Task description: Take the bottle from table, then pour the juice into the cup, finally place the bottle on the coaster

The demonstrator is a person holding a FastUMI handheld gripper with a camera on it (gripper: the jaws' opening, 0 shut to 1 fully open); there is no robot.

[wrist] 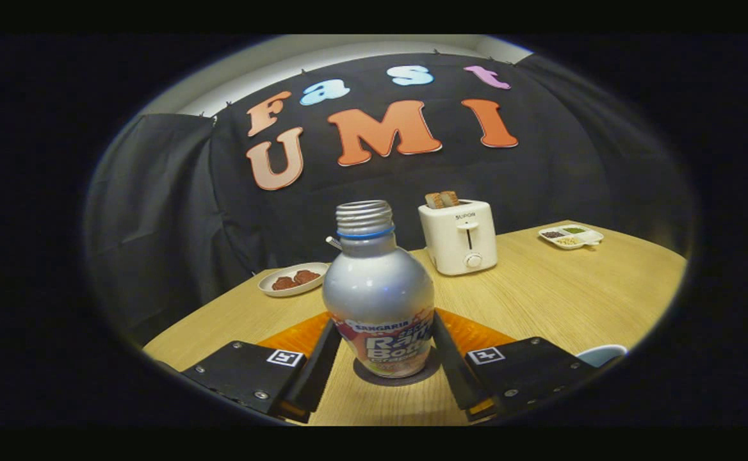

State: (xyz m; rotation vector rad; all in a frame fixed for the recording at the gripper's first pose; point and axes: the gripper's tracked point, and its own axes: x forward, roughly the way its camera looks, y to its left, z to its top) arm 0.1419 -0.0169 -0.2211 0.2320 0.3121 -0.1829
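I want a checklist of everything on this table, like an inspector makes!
Surface: wooden table.
Job's things: uncapped bottle upright on a dark round coaster; cup rim beside one finger.
Clutter: toaster holding toast; plate of brown food; divided snack tray, all beyond the bottle.
Grippers: gripper fingers flank the bottle's lower body, apparently touching; grip unclear.
Cables: nothing seen.
Surroundings: black cloth booth wall.
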